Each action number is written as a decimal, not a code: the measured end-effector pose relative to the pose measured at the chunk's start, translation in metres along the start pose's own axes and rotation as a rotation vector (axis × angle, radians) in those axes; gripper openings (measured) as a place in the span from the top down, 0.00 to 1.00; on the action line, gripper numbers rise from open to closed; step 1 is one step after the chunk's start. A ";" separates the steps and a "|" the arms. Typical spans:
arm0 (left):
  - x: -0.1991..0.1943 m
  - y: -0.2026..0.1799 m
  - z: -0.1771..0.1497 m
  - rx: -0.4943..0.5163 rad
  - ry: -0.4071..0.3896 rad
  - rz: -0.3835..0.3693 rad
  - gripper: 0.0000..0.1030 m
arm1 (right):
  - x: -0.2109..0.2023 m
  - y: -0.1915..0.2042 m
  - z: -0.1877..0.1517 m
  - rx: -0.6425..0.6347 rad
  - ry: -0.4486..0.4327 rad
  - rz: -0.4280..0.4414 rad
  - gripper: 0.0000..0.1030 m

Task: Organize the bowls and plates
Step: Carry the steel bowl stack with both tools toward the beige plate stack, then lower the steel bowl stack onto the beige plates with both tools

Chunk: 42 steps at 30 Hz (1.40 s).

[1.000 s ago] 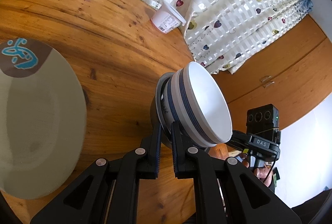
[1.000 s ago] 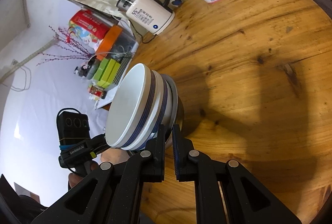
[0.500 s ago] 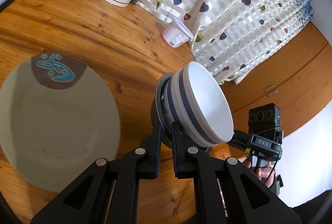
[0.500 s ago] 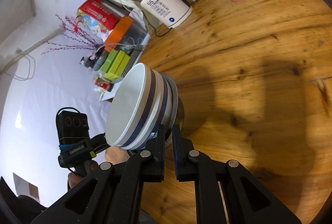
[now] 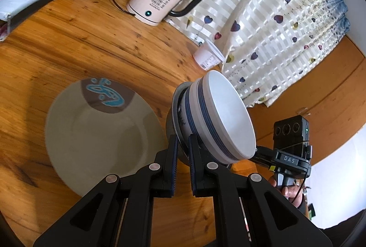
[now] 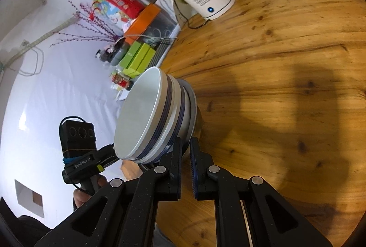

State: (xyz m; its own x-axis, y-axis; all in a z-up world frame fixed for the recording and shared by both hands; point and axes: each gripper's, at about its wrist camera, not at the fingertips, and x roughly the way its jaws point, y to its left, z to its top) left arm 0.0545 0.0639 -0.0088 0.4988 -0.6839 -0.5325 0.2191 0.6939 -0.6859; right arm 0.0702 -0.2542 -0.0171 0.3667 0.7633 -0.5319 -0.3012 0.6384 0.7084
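Both grippers clamp the rim of one stack of bowls (image 5: 215, 118), held on its side above the wooden table (image 5: 75, 41): the left gripper (image 5: 182, 150) at frame centre, the right gripper (image 6: 186, 153) from the opposite side. A grey plate (image 5: 100, 141) lies at the left, close to the stack. The kettle (image 5: 160, 2) and a yogurt cup (image 5: 208, 58) stand near the curtain (image 5: 274, 18) at the top.

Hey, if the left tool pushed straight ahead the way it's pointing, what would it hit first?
The left tool is already clamped on the stack of bowls, so the bowls come first. Beyond them lies the wooden table; depth past the stack is unclear.
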 end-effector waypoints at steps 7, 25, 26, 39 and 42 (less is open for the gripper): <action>-0.013 0.013 0.003 -0.020 -0.029 0.022 0.92 | 0.020 0.011 0.007 -0.019 0.028 0.016 0.93; -0.037 0.040 0.001 -0.071 -0.072 0.071 0.92 | 0.059 0.030 0.015 -0.044 0.097 0.037 0.93; -0.038 0.041 0.001 -0.074 -0.075 0.073 0.92 | 0.061 0.031 0.015 -0.045 0.100 0.038 0.93; -0.050 0.061 -0.002 -0.109 -0.094 0.094 0.92 | 0.086 0.042 0.018 -0.054 0.144 0.038 0.93; -0.051 0.066 -0.004 -0.121 -0.096 0.097 0.92 | 0.091 0.042 0.017 -0.054 0.155 0.035 0.93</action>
State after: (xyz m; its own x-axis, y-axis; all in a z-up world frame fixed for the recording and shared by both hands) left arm 0.0405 0.1439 -0.0287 0.5920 -0.5865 -0.5528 0.0668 0.7193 -0.6915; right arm 0.1057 -0.1593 -0.0276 0.2159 0.7889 -0.5753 -0.3600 0.6120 0.7042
